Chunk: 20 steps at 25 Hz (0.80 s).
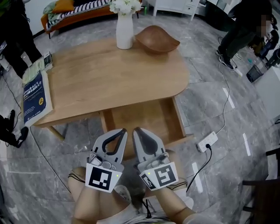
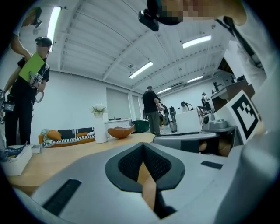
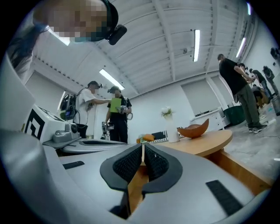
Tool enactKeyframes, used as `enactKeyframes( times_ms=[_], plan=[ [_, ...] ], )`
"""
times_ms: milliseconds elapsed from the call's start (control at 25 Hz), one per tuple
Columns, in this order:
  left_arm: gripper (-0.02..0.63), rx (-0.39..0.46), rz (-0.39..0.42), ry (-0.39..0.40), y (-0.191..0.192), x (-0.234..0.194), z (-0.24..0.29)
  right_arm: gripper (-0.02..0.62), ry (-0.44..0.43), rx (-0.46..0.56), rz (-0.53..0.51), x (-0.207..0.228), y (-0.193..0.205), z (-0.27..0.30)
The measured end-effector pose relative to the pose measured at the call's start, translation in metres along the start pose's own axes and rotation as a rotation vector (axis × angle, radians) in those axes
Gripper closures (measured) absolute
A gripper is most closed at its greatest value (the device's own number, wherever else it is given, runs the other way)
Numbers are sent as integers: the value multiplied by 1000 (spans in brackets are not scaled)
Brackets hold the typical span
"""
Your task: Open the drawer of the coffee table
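Drawer (image 1: 144,119) of the counter (image 1: 109,74) stands pulled out at lower centre of the head view. It is a shallow box of pale, smooth wood with thin side walls and a bare floor.

The counter top is the same light timber, matt, with broadly rounded corners. At its upper edge stand a tall white vase (image 1: 124,30) of glossy ceramic, carrying white flowers (image 1: 125,6), and just right of it a leaf-shaped bowl (image 1: 156,39) of darker brown wood. At the left edge lies a dark blue book (image 1: 35,96); its cover bears white print and a yellow round mark, too small to read.

Left claw (image 1: 124,130) and right claw (image 1: 136,130) sit side by side at lower centre, tips over the drawer's near end. Both are smooth grey plastic, tapered. Each carries a marker cube (image 1: 104,178) with black-and-white square patterns. In the left gripper view the left claw (image 2: 143,146) is closed, its ribbed black pads (image 2: 130,165) meeting at the tip, nothing between. In the right gripper view the right claw (image 3: 143,148) is likewise closed and empty.

Floor (image 1: 245,113) is grey veined stone tile. A white power strip (image 1: 207,141) with a black cable lies at right of the drawer.
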<state>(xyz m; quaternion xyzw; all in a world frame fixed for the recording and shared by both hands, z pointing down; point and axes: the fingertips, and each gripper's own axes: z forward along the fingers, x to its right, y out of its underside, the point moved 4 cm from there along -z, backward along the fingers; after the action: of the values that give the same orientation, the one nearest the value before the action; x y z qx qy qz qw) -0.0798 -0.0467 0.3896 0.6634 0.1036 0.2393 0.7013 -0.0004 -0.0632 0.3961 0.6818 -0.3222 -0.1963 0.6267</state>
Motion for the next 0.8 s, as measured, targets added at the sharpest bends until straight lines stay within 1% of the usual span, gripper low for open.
enactKeyframes(
  times_ms=[160,320,520,800],
  plan=[
    [597,-9,36,15,3,4,5,568,24,-16,-53,-4,8,2],
    [597,-13,61,13,3,7,6,569,29,-16,-54,-8,12,2],
    [597,-2,43,8,0,3,4,571,32,-18,-57,-15,15,1],
    [597,6,9,26,2,-3,0,575,12,-27,-67,-24,14,2]
  ],
)
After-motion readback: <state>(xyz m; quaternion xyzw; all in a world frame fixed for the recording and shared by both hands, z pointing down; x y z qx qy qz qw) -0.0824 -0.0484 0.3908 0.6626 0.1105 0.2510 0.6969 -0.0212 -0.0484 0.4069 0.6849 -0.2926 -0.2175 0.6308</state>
